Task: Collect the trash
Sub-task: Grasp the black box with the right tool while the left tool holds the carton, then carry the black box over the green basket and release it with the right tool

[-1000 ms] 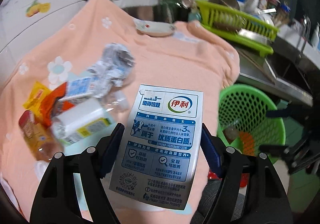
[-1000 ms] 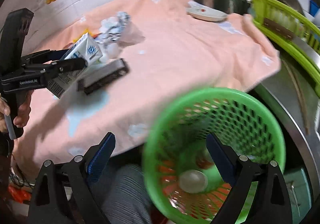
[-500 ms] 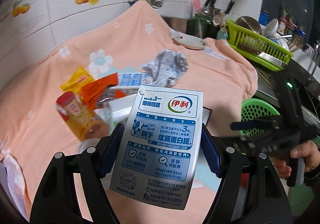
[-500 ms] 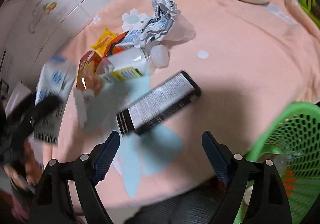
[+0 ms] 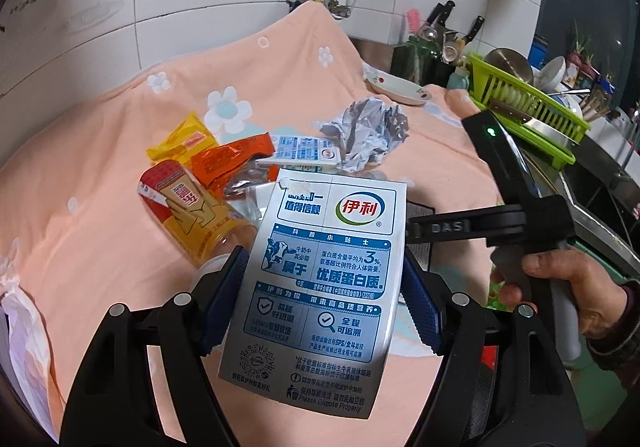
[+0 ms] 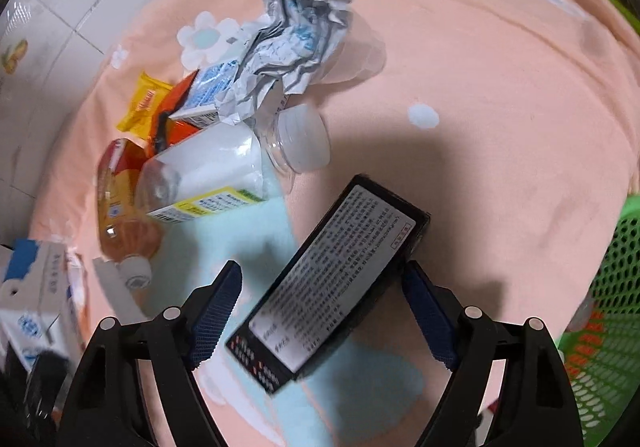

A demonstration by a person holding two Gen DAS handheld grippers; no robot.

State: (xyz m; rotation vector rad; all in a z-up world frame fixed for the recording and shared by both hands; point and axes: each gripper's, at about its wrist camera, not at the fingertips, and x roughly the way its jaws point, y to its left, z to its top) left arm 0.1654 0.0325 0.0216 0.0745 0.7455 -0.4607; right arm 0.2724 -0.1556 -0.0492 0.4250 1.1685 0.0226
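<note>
Milk carton (image 5: 320,287) in downtilted left claw (image 5: 322,307)

Flat box (image 6: 336,283) on cloth (image 6: 500,127), right of bottles (image 6: 208,175); basket (image 6: 608,327) far right.

black box (image 6: 332,287) between closing right gripper (image 6: 322,319) fingers (image 6: 216,307)

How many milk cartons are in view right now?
2. One milk carton is clamped in the left gripper. A smaller flattened carton lies in the trash pile on the peach cloth, beside the crumpled paper. Others may hide underneath.
</note>
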